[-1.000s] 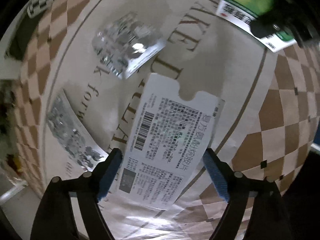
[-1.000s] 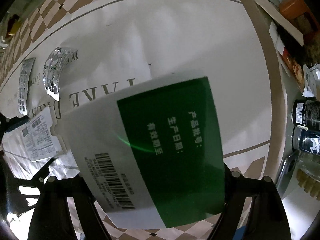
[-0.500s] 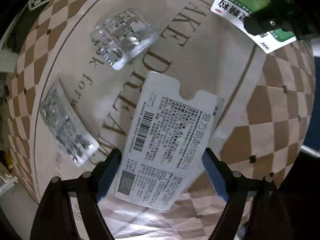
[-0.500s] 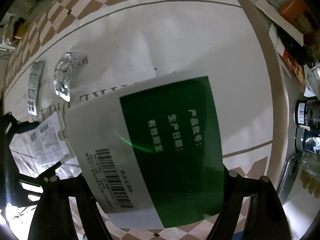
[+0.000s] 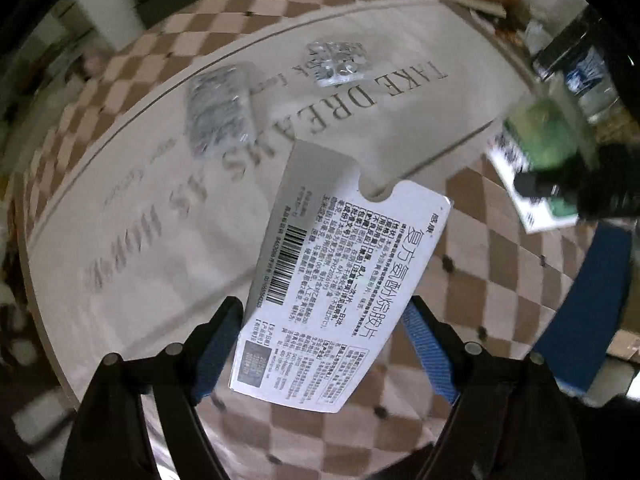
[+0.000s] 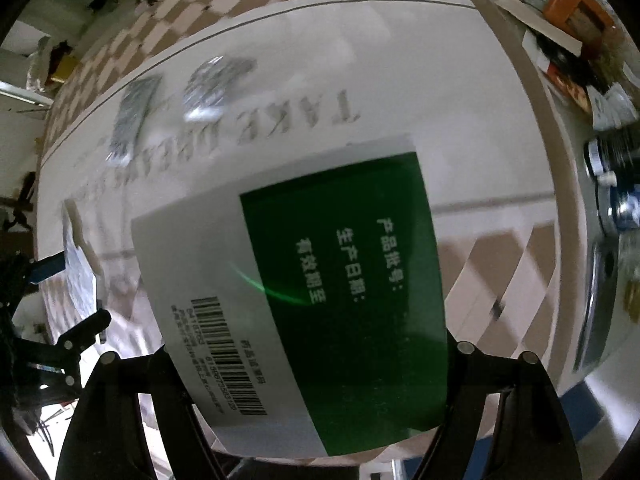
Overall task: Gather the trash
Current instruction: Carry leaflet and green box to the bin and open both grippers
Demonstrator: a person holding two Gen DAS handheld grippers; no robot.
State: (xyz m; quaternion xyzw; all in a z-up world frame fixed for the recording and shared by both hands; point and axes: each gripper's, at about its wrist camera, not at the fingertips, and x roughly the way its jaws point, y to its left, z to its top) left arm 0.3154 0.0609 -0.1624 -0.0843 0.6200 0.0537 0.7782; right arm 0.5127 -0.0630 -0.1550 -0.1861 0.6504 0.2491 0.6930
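Note:
My left gripper [image 5: 324,344] is shut on a flattened white medicine box [image 5: 336,280] with a barcode and black print, held above the tablecloth. My right gripper [image 6: 312,376] is shut on a green and white medicine box [image 6: 320,288] that fills much of its view; that box also shows at the right of the left wrist view [image 5: 540,160]. Two silver blister packs lie on the cloth beyond: one [image 5: 218,108] to the left, one [image 5: 338,62] further back. They also show in the right wrist view, one [image 6: 134,116] left of the other [image 6: 212,88].
The table wears a cream cloth [image 5: 120,208] with printed letters and a brown checked border. Cans and a metal container [image 6: 616,208] stand at the right edge. Boxes [image 6: 576,12] sit at the back right. A blue object [image 5: 588,304] stands off the table's edge.
Both grippers have lifted and tilted back with their boxes. The white box has come up off the cloth and more of the table and room shows. The blister packs have not moved.

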